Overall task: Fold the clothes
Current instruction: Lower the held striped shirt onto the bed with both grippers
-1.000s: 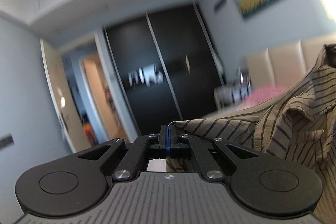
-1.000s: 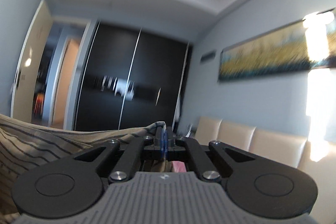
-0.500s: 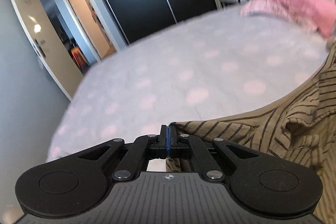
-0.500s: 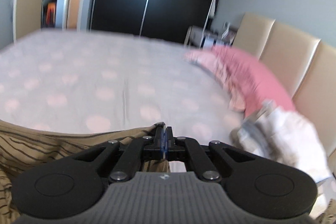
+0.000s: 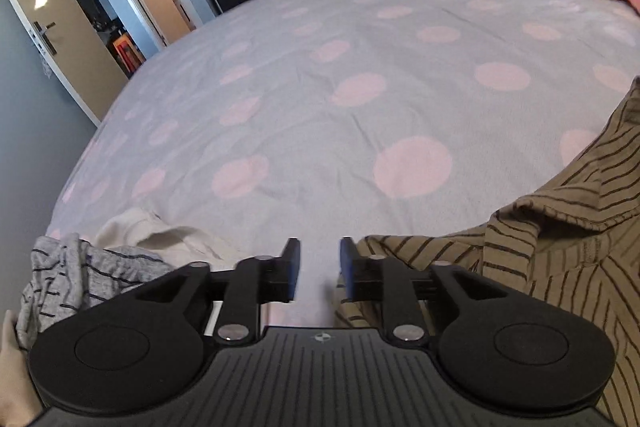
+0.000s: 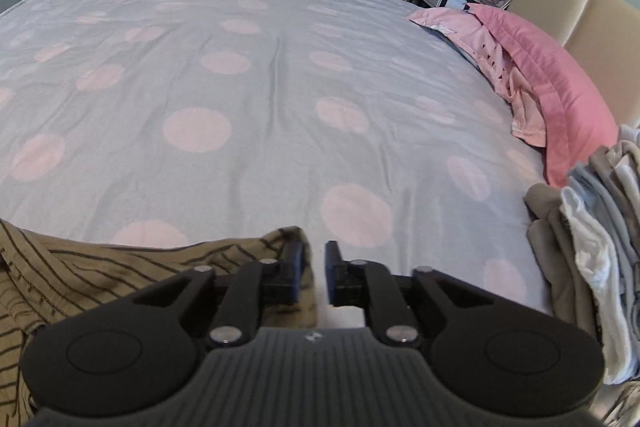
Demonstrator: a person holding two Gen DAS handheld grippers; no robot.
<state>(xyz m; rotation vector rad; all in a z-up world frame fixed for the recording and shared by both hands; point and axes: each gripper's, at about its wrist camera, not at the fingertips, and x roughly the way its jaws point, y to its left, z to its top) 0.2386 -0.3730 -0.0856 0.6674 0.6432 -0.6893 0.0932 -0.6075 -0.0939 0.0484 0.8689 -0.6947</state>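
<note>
A tan shirt with dark stripes (image 5: 560, 255) lies on the bed at the near edge. In the left wrist view it spreads to the right of my left gripper (image 5: 319, 259), which is open and empty, with the shirt's corner beside its right finger. In the right wrist view the shirt (image 6: 100, 275) spreads to the left, and its other corner lies against the left finger of my right gripper (image 6: 314, 263), which is open with nothing between its jaws.
The bed (image 5: 360, 75) has a grey cover with pink dots. A grey striped garment (image 5: 72, 279) and a cream one (image 5: 160, 235) lie at near left. A stack of folded clothes (image 6: 592, 239) and pink pillows (image 6: 552, 75) are on the right.
Both grippers held the shirt's corners raised, then came down to the bed. Both have opened and let the shirt go, and it now lies on the cover.
</note>
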